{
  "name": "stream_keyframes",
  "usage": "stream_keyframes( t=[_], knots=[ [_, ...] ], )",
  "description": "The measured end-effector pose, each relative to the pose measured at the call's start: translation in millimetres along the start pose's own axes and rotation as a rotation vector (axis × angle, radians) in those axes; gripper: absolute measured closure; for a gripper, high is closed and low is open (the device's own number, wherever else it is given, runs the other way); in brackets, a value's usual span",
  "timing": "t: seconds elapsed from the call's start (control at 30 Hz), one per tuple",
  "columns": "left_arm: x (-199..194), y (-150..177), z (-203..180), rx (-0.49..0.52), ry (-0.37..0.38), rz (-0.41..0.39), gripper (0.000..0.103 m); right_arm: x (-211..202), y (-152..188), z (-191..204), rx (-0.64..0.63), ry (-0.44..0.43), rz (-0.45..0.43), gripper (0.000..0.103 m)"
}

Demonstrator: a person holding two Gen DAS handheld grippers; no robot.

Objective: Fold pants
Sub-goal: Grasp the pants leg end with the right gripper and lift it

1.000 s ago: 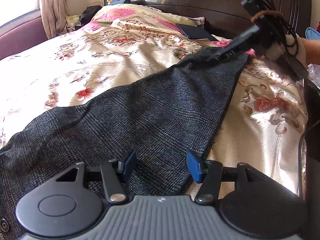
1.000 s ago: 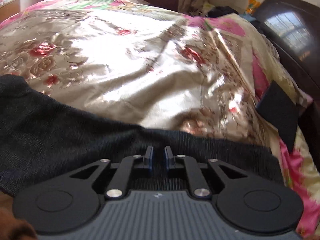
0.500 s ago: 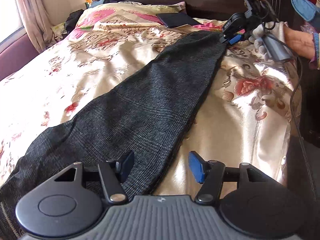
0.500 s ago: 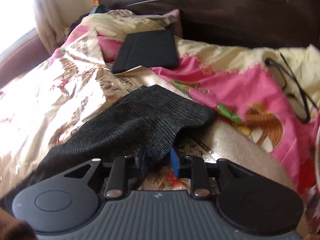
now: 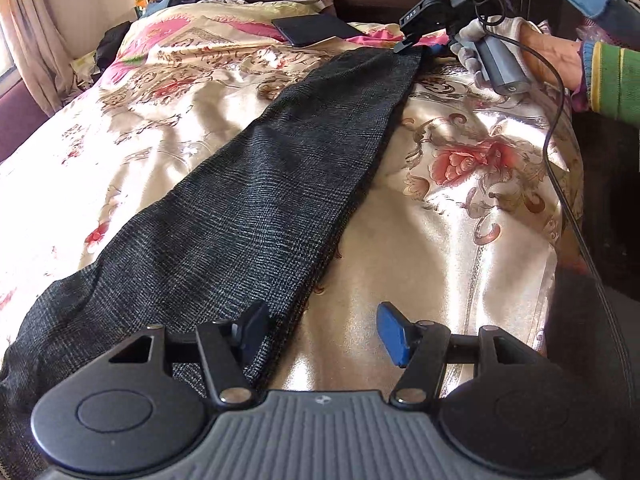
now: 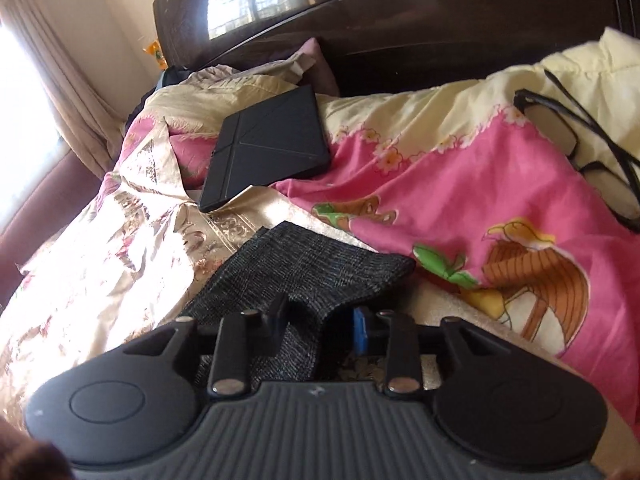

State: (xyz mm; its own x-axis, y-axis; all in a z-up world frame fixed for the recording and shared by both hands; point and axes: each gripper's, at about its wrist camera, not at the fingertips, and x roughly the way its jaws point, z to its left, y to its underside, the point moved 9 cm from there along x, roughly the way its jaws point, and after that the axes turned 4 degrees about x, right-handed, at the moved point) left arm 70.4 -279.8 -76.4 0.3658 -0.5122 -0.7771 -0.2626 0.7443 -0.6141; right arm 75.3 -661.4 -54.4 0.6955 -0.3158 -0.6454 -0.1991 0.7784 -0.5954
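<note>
The dark grey checked pants (image 5: 256, 216) lie stretched in a long strip across the floral bedspread (image 5: 440, 272), from near left to far right. My left gripper (image 5: 320, 332) is open low over the pants' near right edge, its left finger over the cloth. My right gripper (image 6: 320, 324) is open at the leg's far hem (image 6: 320, 268), with cloth lying loose between its spread fingers. The right gripper also shows in the left wrist view (image 5: 424, 24), held by a gloved hand at the hem.
A black tablet case (image 6: 268, 144) lies on the pink quilt (image 6: 460, 184) beyond the hem. Black glasses (image 6: 580, 140) lie at the right. The dark headboard (image 6: 400, 20) stands behind. A cable (image 5: 568, 184) hangs along the bed's right edge.
My right gripper has opened and let go of the hem after drawing the leg out straight toward the headboard. My left gripper has shifted right to the pants' edge.
</note>
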Motion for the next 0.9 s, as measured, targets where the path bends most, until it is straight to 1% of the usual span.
stream_keyframes(
  t=[0.07, 0.1, 0.13, 0.17, 0.23, 0.33, 0.37, 0.4, 0.43, 0.47, 0.5, 0.53, 0.57, 0.63, 0.67, 0.73, 0.8, 0.87, 0.9],
  knots=[
    [1.1, 0.5, -1.1, 0.005, 0.002, 0.003, 0.030, 4.4, -3.0, -3.7, 0.043, -0.004, -0.014, 0.068],
    [1.3, 0.5, -1.5, 0.009, 0.000, 0.004, 0.030, 5.6, -5.4, -3.9, 0.049, -0.002, -0.024, 0.079],
    [1.7, 0.3, -1.3, 0.011, 0.001, 0.004, 0.030, 6.3, -9.1, -3.8, 0.060, -0.005, -0.035, 0.095],
    [1.7, 0.4, -1.1, 0.011, 0.003, 0.004, 0.030, 6.1, -12.4, -3.0, 0.073, -0.018, -0.040, 0.099],
    [2.3, 0.5, 0.1, 0.009, 0.006, 0.003, 0.030, -1.6, -21.8, 7.2, 0.094, -0.104, -0.063, 0.098],
    [4.8, 0.6, 0.5, 0.007, 0.009, 0.003, 0.030, -31.2, -33.3, 36.7, 0.056, -0.300, -0.166, 0.099],
    [5.4, 0.6, 0.2, 0.010, 0.008, 0.004, 0.030, -35.5, -35.1, 40.5, 0.024, -0.306, -0.198, 0.099],
    [5.8, 0.0, -0.7, 0.016, 0.005, 0.002, 0.030, -31.8, -34.4, 37.9, 0.004, -0.248, -0.194, 0.099],
    [5.3, -0.2, -1.3, 0.021, 0.004, -0.002, 0.030, -22.1, -30.8, 29.8, 0.007, -0.185, -0.157, 0.099],
    [4.7, -0.2, -1.7, 0.021, 0.005, -0.005, 0.030, -9.2, -24.7, 18.3, 0.028, -0.125, -0.098, 0.099],
    [4.7, -0.1, -1.7, 0.017, 0.009, -0.007, 0.030, 0.1, -17.7, 6.1, 0.056, -0.086, -0.052, 0.097],
    [4.5, 0.7, -1.4, 0.014, 0.010, -0.008, 0.030, 5.6, -11.9, -4.8, 0.082, -0.056, -0.027, 0.093],
    [4.1, 1.6, -1.5, 0.014, 0.010, -0.009, 0.030, 8.6, -7.2, -15.1, 0.110, -0.027, -0.004, 0.094],
    [3.1, 2.9, -0.9, 0.013, 0.012, -0.010, 0.030, 3.5, -3.5, -24.1, 0.179, -0.059, -0.002, 0.094],
    [2.9, 3.4, -0.3, 0.012, 0.013, -0.010, 0.030, -1.5, -3.8, -25.9, 0.191, -0.055, -0.011, 0.091],
    [2.3, 3.6, 1.7, 0.008, 0.008, -0.015, 0.030, -14.4, -2.6, -25.4, 0.184, -0.053, -0.019, 0.076],
    [2.1, 2.9, 4.8, -0.002, 0.002, -0.023, 0.030, -30.1, 3.8, -22.3, 0.182, -0.068, -0.026, 0.072],
    [1.5, 1.9, 7.0, -0.014, 0.003, -0.029, 0.030, -40.9, 15.2, -16.1, 0.166, -0.090, -0.009, 0.069],
    [1.6, 1.7, 7.5, -0.017, 0.004, -0.030, 0.030, -41.0, 18.8, -12.4, 0.150, -0.094, -0.007, 0.065]
  ],
)
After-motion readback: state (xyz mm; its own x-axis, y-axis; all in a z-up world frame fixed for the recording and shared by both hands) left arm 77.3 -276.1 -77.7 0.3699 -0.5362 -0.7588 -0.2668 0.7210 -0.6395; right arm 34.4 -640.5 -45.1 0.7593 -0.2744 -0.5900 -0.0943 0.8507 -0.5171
